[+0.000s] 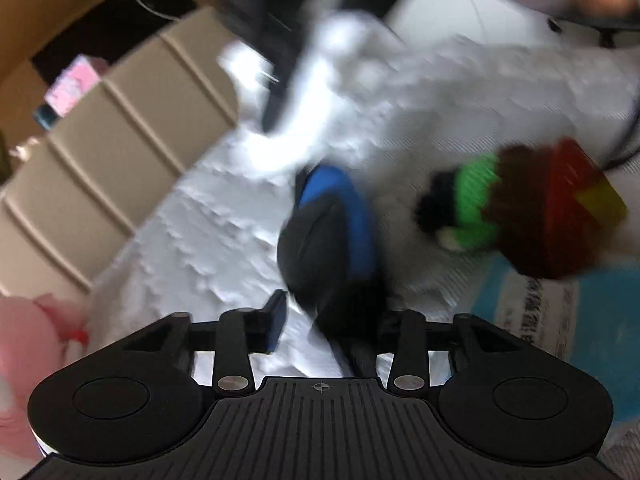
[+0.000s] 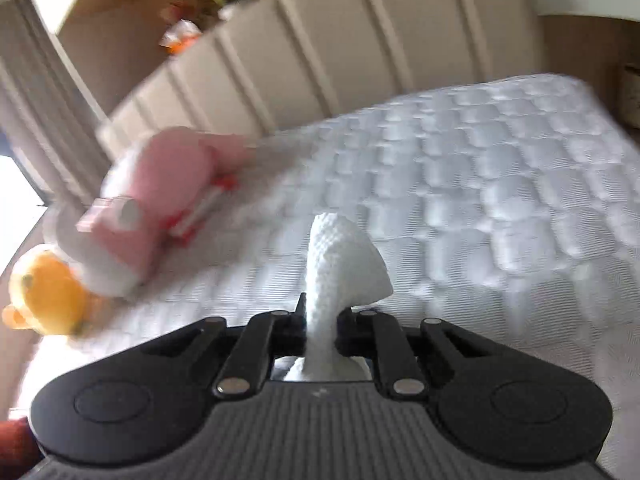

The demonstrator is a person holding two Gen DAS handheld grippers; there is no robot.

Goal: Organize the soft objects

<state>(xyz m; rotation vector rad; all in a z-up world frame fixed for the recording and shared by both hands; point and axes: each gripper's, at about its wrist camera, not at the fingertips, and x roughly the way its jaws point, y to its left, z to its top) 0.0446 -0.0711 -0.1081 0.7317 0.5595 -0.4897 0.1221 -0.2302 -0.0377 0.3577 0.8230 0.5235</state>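
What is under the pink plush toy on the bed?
The pink plush toy lies on the white quilted mattress, partly over a yellow plush. Whatever else is beneath is covered.

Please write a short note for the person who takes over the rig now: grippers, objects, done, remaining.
Right gripper: shut on the white knitted cloth, above the mattress.
Left gripper: blurred, state unclear; a blue-black soft item lies just ahead.
Pink plush and yellow plush sit near the headboard. Green-brown plush lies elsewhere, apart.
Left: place the cloth, gather the rest.

Quilted white cloth mattress (image 2: 480,168); knitted-looking white fabric (image 2: 340,264); fuzzy pink plush (image 2: 168,184), perhaps fleece.
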